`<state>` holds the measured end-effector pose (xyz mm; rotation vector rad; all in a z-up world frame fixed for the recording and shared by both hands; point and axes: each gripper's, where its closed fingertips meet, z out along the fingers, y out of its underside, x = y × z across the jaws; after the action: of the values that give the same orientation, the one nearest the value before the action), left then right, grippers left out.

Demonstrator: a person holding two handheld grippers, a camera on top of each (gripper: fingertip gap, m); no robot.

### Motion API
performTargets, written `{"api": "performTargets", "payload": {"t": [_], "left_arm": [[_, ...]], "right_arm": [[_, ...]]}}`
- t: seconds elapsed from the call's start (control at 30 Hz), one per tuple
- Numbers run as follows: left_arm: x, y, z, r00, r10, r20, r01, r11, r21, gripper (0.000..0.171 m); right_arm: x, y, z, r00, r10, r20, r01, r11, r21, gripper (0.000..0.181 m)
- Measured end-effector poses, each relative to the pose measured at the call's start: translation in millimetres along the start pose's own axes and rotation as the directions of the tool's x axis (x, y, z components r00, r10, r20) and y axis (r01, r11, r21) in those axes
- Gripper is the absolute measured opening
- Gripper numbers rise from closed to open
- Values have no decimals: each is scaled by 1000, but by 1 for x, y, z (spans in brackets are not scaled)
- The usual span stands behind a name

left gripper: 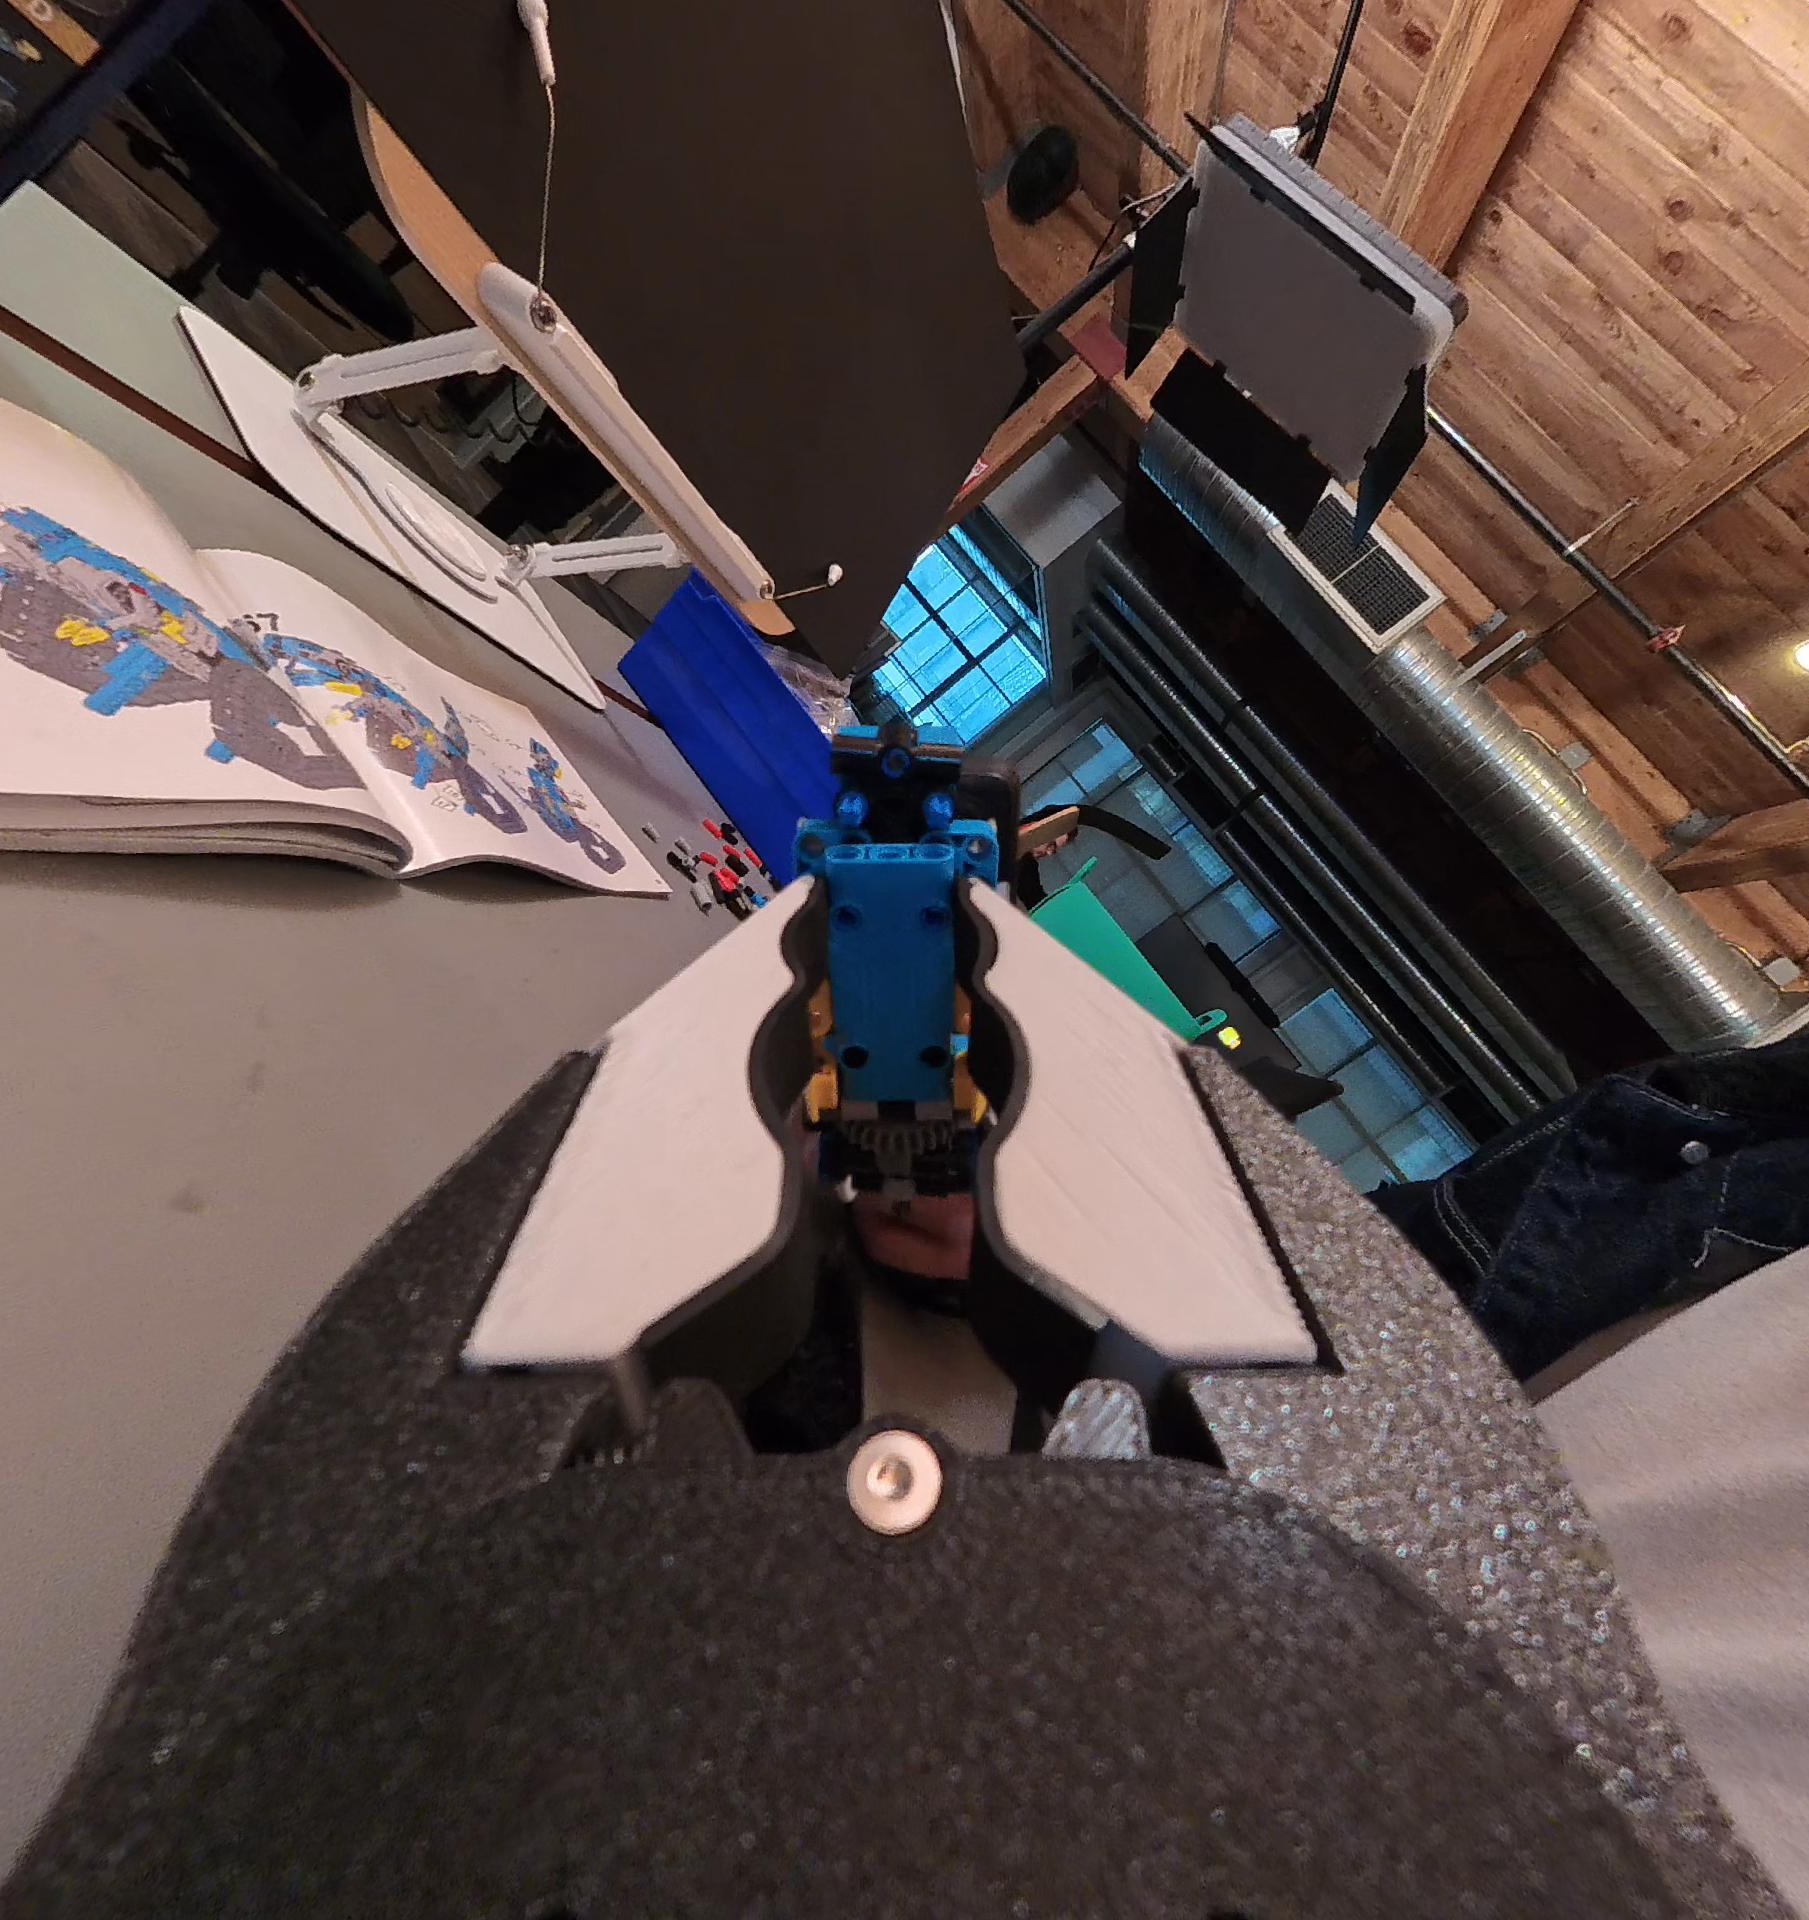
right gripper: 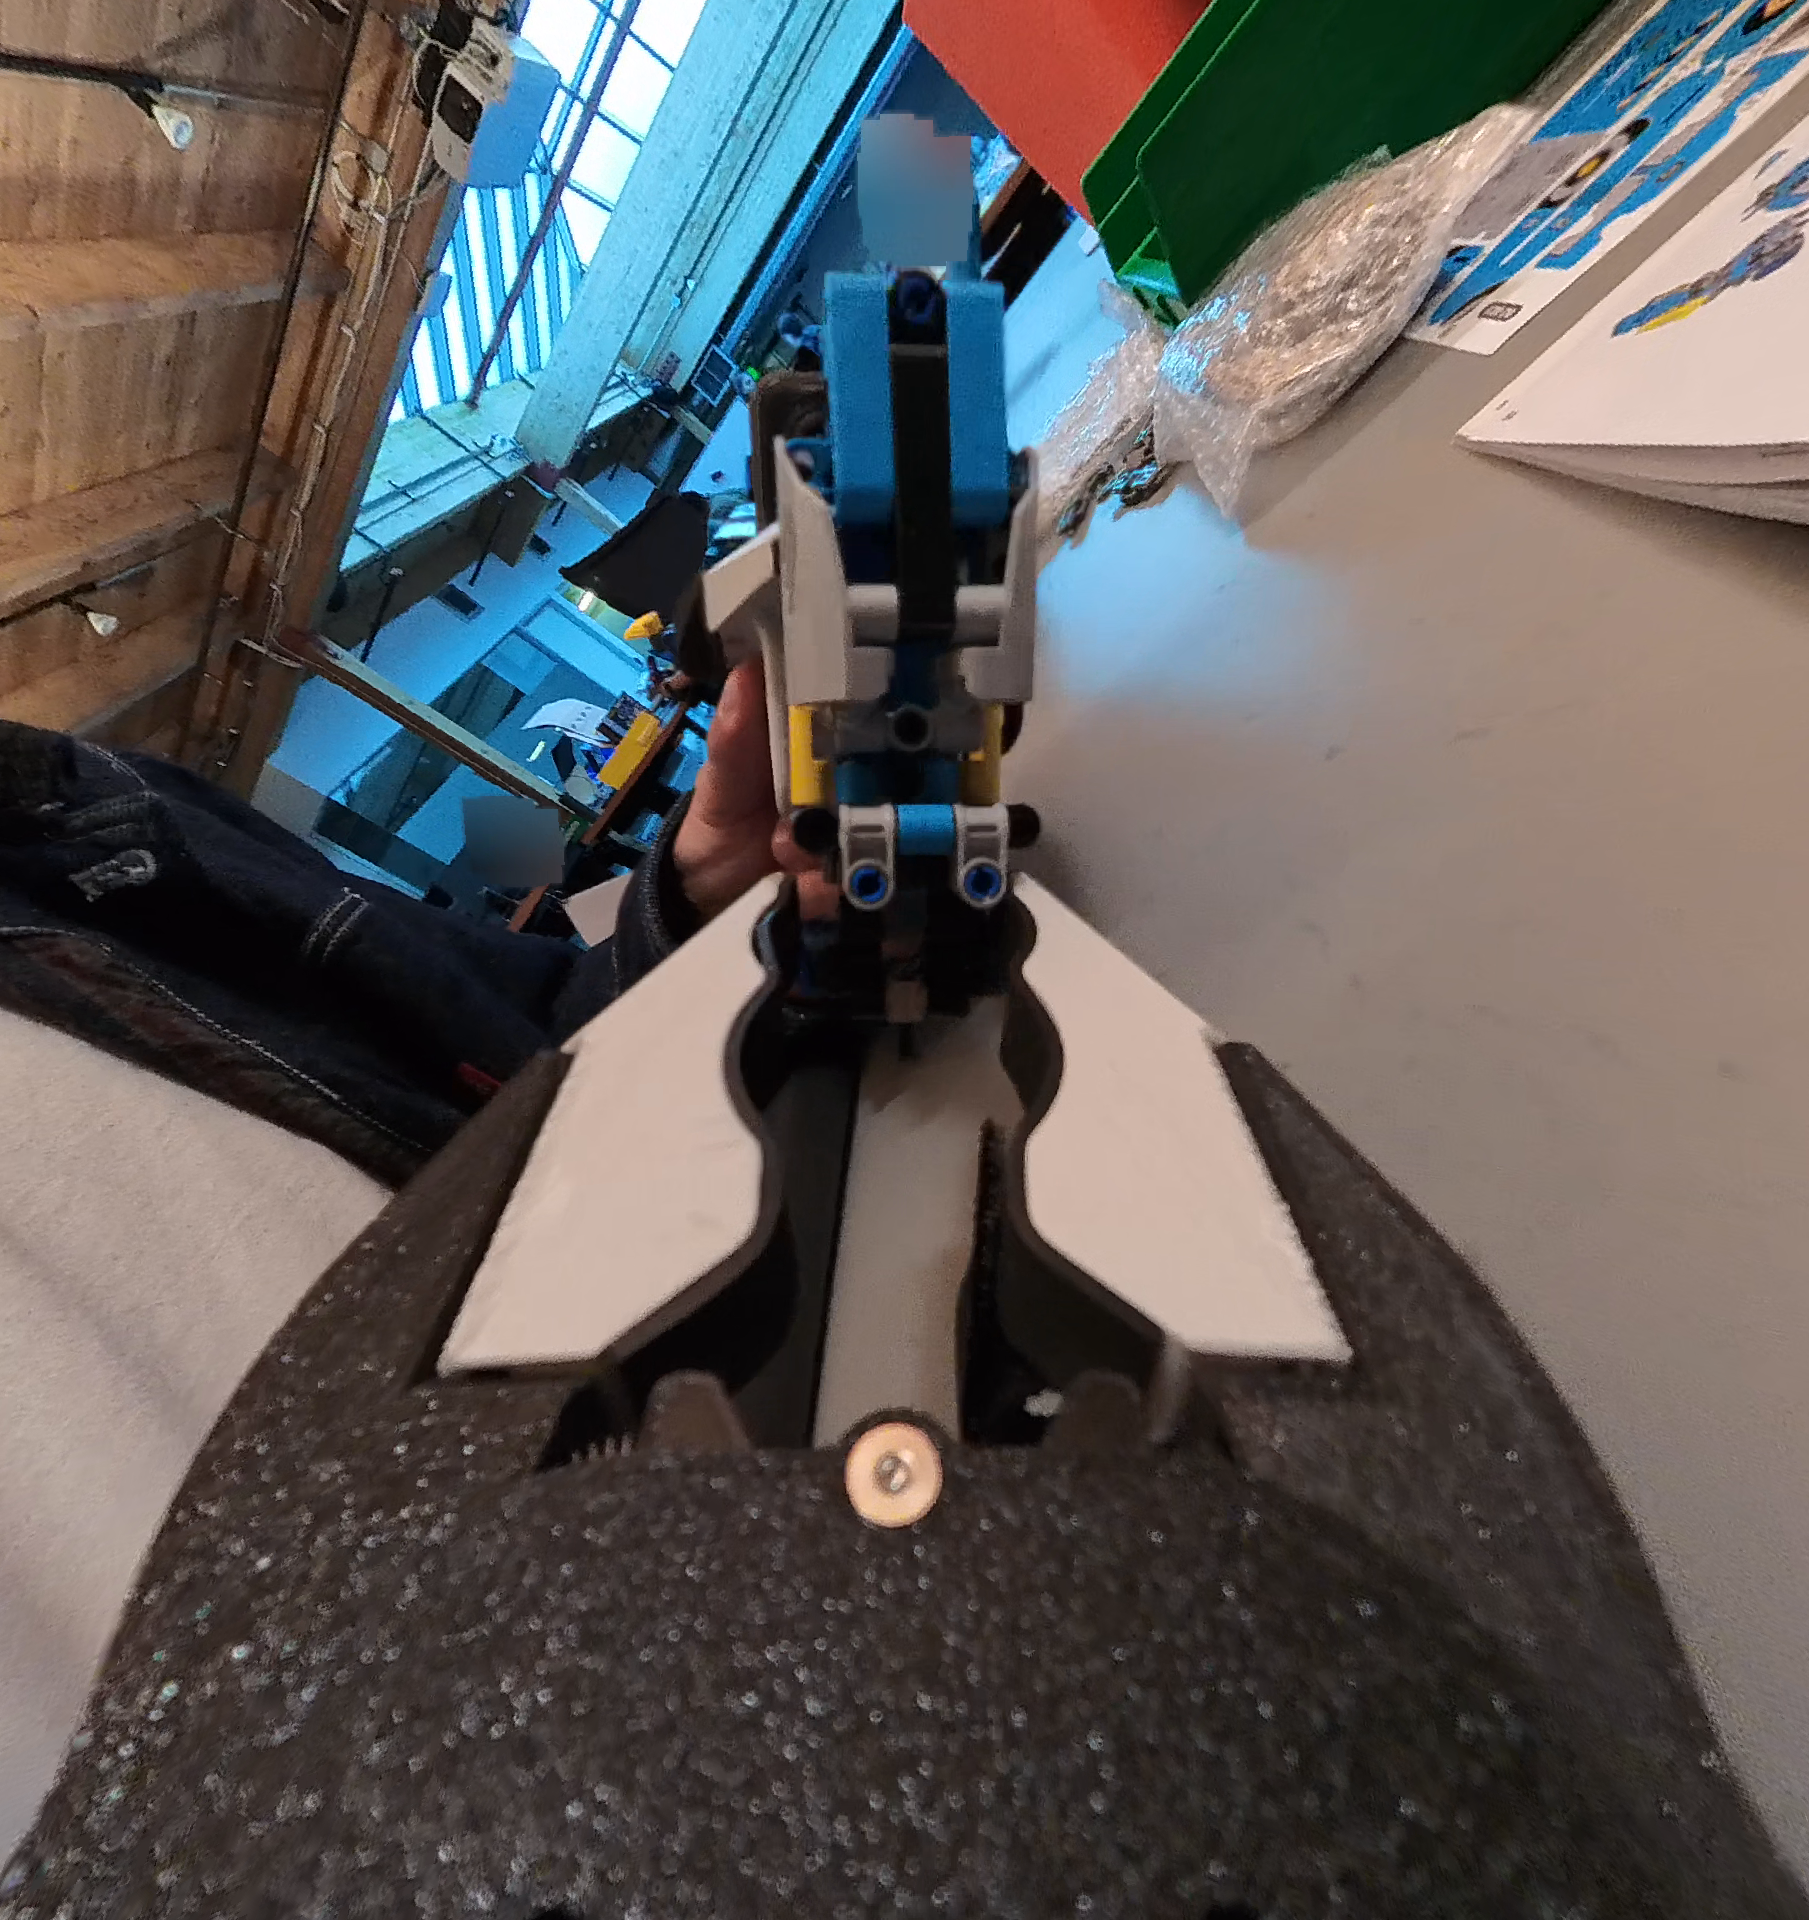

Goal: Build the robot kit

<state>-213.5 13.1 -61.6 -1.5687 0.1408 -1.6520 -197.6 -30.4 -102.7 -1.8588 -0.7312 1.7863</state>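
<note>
Model (left gripper: pixel 887 977) of blue toy bricks, part built, sits clamped between my left gripper (left gripper: pixel 887 904) and right gripper (right gripper: pixel 905 914), both closed on it, raised beside the open manual (left gripper: pixel 256 727); loose pins (left gripper: pixel 718 862) lie just past the manual.

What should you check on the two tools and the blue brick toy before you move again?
1. Left tool gripping the blue brick model: ok, both fingers press its sides.
2. Right tool gripping the model's dark end: ok, fingers closed on it.
3. Model lifted off the grey table: ok, it sits above the surface in both views.
4. Loose small pieces out of the way: ok, they lie beside the open instruction book.
5. All model parts firmly joined: cannot tell.
6. Hand behind the model free of pinching: cannot tell, it is close to the white panel.
</note>
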Motion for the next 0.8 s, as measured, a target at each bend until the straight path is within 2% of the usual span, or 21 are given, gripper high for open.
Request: {"api": "performTargets", "payload": {"t": [0.07,0.27,0.47,0.53,0.63,0.73,0.8], "left_arm": [[1,2,1,1000,-3,-9,3,1000,-9,23],[1,10,5,999,-27,-23,26,998,-54,24],[-5,5,3,999,-29,15,30,999,-39,63],[-8,17,8,999,-37,28,40,994,-100,74],[-2,42,17,998,-64,-3,62,973,-222,81],[12,49,21,997,-40,-61,23,966,-259,72],[15,56,23,998,9,-66,-28,956,-293,67]], "right_arm": [[1,-3,-6,1000,17,6,-17,1000,7,29],[3,-3,-19,1000,-12,-1,12,999,-30,28],[15,-5,-27,998,58,-25,-59,998,-8,28],[9,-9,-29,995,94,28,-94,995,14,28],[-4,-14,-30,974,171,148,-178,983,35,28],[-15,-29,-34,915,268,301,-311,945,105,28],[-18,-34,-36,890,290,351,-353,926,131,28]]}}
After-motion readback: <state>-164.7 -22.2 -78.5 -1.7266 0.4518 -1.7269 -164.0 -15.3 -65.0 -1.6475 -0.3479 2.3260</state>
